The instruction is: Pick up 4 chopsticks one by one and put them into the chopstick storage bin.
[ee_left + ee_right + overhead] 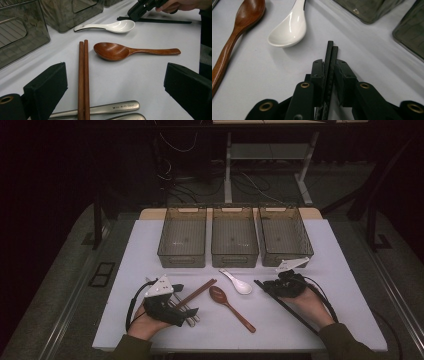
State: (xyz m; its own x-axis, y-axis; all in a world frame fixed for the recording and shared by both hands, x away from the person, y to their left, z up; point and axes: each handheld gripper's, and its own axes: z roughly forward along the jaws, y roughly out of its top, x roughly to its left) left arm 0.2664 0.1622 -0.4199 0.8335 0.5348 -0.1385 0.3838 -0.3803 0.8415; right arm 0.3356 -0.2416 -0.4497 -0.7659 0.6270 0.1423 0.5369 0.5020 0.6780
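Black pads of the right gripper (329, 75) stand narrow around a pair of black chopsticks (330, 60), pressing them from both sides, so the sticks lie side by side and run straight out between the jaws. In the high view these chopsticks (285, 302) stretch along the table's (330, 270) right part, slanting towards its near edge under the person's right hand (307, 302); gripping them close to their far ends, while they lie flat, looks meant to lift both at once.

Just beyond their tips lies a white ceramic spoon (288, 31), and beside it a brown wooden spoon (235, 27), both free.

Wide apart, the left gripper (115, 85) holds nothing. It hangs low at the near-left part of the table, its jaws either side of the brown chopsticks (83, 75), which rest across metal cutlery handles (110, 108).

Three grey bins (235, 240) line the far edge, probably where the sorted cutlery belongs.
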